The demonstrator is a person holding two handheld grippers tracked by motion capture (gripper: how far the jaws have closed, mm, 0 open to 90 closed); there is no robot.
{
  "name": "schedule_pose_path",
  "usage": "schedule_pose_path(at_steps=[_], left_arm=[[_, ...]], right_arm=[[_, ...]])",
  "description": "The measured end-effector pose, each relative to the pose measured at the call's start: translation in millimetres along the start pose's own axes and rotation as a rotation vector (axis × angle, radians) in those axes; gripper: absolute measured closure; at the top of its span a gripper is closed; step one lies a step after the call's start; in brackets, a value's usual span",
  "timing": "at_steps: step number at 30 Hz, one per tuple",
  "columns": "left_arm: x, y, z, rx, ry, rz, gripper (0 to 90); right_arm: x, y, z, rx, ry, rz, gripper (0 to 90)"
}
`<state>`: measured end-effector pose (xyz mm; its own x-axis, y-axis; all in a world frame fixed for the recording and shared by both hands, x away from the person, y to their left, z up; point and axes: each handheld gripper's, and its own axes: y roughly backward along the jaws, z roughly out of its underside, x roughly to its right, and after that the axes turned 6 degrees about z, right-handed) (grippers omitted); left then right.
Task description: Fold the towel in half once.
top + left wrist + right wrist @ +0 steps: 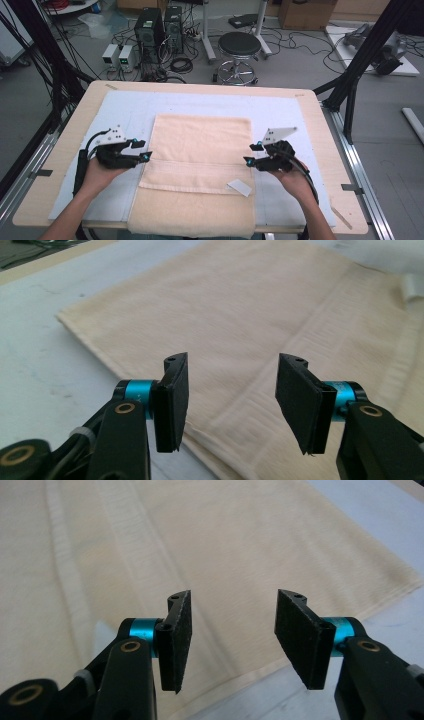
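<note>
A cream towel (200, 165) lies flat in the middle of the table, its near part hanging over the front edge, with a folded layer across it and a white label (239, 187) at its right. My left gripper (141, 150) is open at the towel's left edge, jaws apart over the cloth (250, 340). My right gripper (252, 154) is open at the towel's right edge, nothing between its pads (177, 640). In the right gripper view the towel (200, 555) runs below the jaws.
A pale blue-white mat (130, 112) covers the wooden table (80, 107) under the towel. Beyond the table stand a stool (239, 50), computer towers (150, 30) and cables on the floor. Black frame posts (360, 65) rise at both sides.
</note>
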<state>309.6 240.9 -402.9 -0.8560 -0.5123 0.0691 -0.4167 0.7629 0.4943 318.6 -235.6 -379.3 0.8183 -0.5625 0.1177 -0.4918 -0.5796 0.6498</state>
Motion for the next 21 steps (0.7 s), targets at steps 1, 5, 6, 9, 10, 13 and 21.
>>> schedule_pose_path(at_steps=[1,5,6,9,10,13,21], left_arm=[[3.8,-0.4,4.5,-0.001,-0.003,0.01,47.3],[13.5,-4.6,18.5,-0.039,-0.003,0.064,48.6],[15.5,-5.8,21.2,-0.05,-0.005,0.082,49.2],[19.6,-10.6,27.9,-0.105,-0.025,0.122,53.6],[20.5,-13.1,30.1,-0.122,-0.02,0.131,54.5],[23.3,-20.3,36.7,-0.155,-0.029,0.146,59.6],[26.3,-22.8,34.7,-0.158,-0.031,0.101,78.1]], right_arm=[[-5.6,-0.4,3.8,-0.009,0.007,-0.008,49.4],[-24.0,-5.8,18.8,-0.048,0.049,-0.048,51.0],[-27.6,-8.1,22.1,-0.061,0.053,-0.057,51.1],[-32.2,-16.7,31.7,-0.091,0.065,-0.084,53.4],[-32.4,-20.0,34.0,-0.102,0.066,-0.087,54.7],[-33.3,-28.5,38.3,-0.125,0.056,-0.098,60.2],[-30.2,-30.3,35.6,-0.128,0.054,-0.124,80.5]])
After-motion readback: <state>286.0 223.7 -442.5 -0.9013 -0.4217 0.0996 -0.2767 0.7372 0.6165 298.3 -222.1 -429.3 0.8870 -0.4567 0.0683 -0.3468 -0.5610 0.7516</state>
